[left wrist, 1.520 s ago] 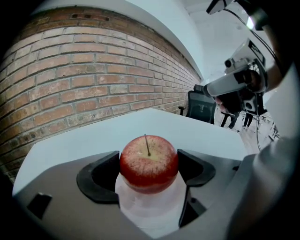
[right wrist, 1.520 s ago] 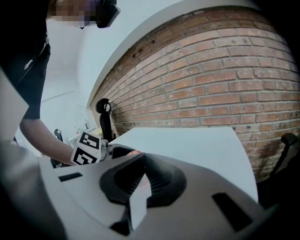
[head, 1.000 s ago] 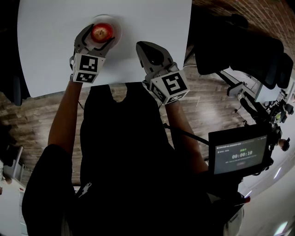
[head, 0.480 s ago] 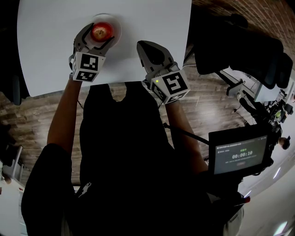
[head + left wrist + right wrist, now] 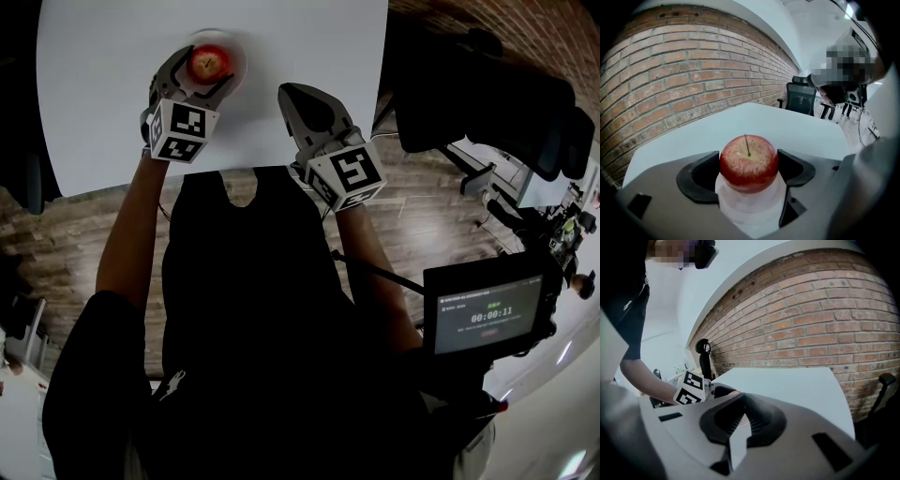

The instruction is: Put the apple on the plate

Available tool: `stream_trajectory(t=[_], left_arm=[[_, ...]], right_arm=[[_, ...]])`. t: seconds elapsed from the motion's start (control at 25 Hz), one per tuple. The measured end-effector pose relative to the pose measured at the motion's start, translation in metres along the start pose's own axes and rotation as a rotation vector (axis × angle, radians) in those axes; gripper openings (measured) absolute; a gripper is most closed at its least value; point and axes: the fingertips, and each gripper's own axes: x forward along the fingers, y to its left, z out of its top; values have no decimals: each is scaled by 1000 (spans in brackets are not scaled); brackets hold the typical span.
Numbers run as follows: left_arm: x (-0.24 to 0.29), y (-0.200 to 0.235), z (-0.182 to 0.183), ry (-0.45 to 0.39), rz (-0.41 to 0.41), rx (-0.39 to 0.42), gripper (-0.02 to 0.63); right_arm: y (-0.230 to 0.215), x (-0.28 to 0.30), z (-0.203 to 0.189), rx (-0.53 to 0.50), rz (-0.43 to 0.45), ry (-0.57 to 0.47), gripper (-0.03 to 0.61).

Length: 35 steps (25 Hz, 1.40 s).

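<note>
A red apple (image 5: 208, 62) rests on a small white plate (image 5: 237, 56) at the far left of the white table (image 5: 103, 122). My left gripper (image 5: 201, 73) is shut on the apple, one jaw at each side. In the left gripper view the apple (image 5: 749, 161) stands stem up between the black pads (image 5: 701, 176), with the plate (image 5: 750, 208) right under it. My right gripper (image 5: 285, 94) hovers shut and holds nothing, over the table to the right of the plate. In the right gripper view, its pads (image 5: 757, 416) meet at the tip.
The table's near edge (image 5: 234, 173) runs just behind both grippers. Black office chairs (image 5: 487, 94) stand at the right on the wooden floor, beside a screen (image 5: 483, 319) showing a timer. A brick wall (image 5: 670, 70) lies beyond the table's far side.
My left gripper has shifted a little farther over the table, with the apple in it. The right gripper has stayed put.
</note>
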Motion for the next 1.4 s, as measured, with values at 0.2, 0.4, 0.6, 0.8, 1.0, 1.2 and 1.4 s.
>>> stream_trajectory(t=[0.2,0.4,0.6,0.8,1.0,1.2,1.4], left_arm=[[-1,3,0,7,-3,-24,391],[-1,2,-3,8,2,-20,391],[1,1,-2,37,-7,-15,391],[2,2,-4,53,-11,5,391],[4,1,-7,57,-15,-1,393],[5,1,-7,53,-13,-4,393],[7,1,-7,52,-17,-15,401]], right_arm=[[-1,0,2,4,-3,-6,5],[-1,-1,0,10,-3,-3,5],[-2,-1,0,9,-4,-4,5],[-2,0,2,6,-4,-11,5],[-3,-1,2,10,-9,-13,5],[-4,-2,-1,8,-11,-8,5],[-6,-3,-1,8,-13,-8,5]])
